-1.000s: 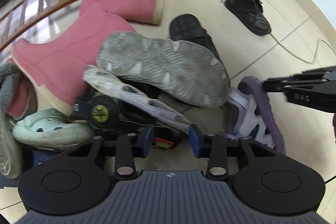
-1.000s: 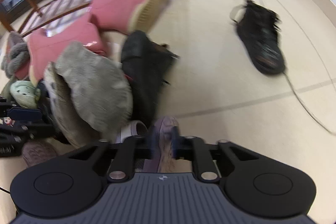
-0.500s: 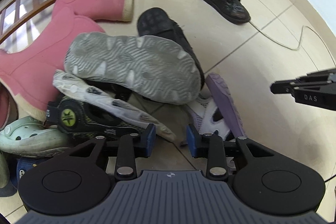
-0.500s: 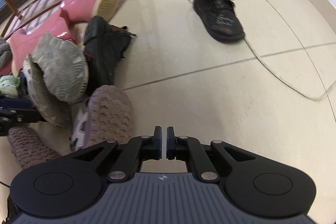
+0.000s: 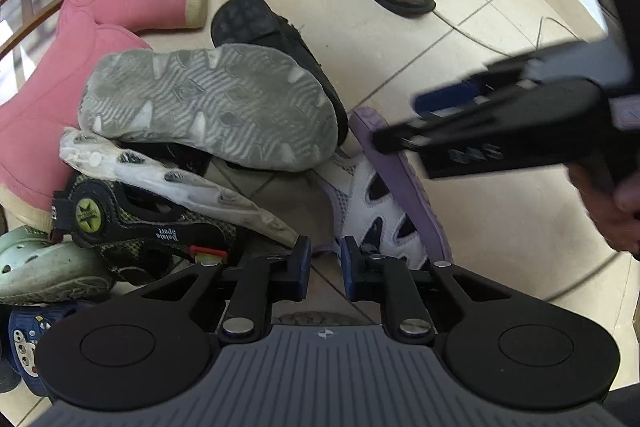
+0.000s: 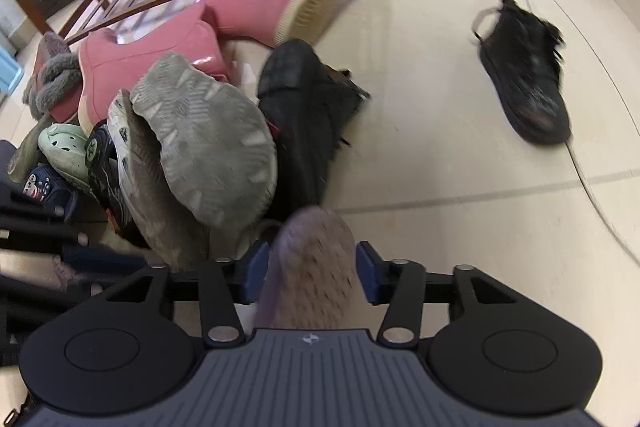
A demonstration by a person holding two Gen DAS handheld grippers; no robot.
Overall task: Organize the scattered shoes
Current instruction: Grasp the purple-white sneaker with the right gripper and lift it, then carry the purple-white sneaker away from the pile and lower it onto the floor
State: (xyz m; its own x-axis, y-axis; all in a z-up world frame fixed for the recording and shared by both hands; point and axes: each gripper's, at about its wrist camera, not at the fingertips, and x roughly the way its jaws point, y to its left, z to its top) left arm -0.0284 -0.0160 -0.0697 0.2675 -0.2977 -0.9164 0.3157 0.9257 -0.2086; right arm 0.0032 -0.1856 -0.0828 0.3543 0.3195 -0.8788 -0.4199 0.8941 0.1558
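Purple sandal [image 6: 310,267] (sole up) between right hand-held gripper [image 6: 310,273] jaws, just opened, untouched

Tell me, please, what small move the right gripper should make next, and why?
Probably close on the purple sandal. The right gripper, whose jaws have just been opening, now straddles the sandal's sole with a gap showing on each side, so nothing is gripped yet. The sandal lies at the pile's edge, free to lift.

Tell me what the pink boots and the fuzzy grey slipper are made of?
The tall pink boots look like glossy rubber or plastic: smooth, with bright window glints. The grey slipper looks like plush fleece, matte and tufted. Both are guesses from looks.
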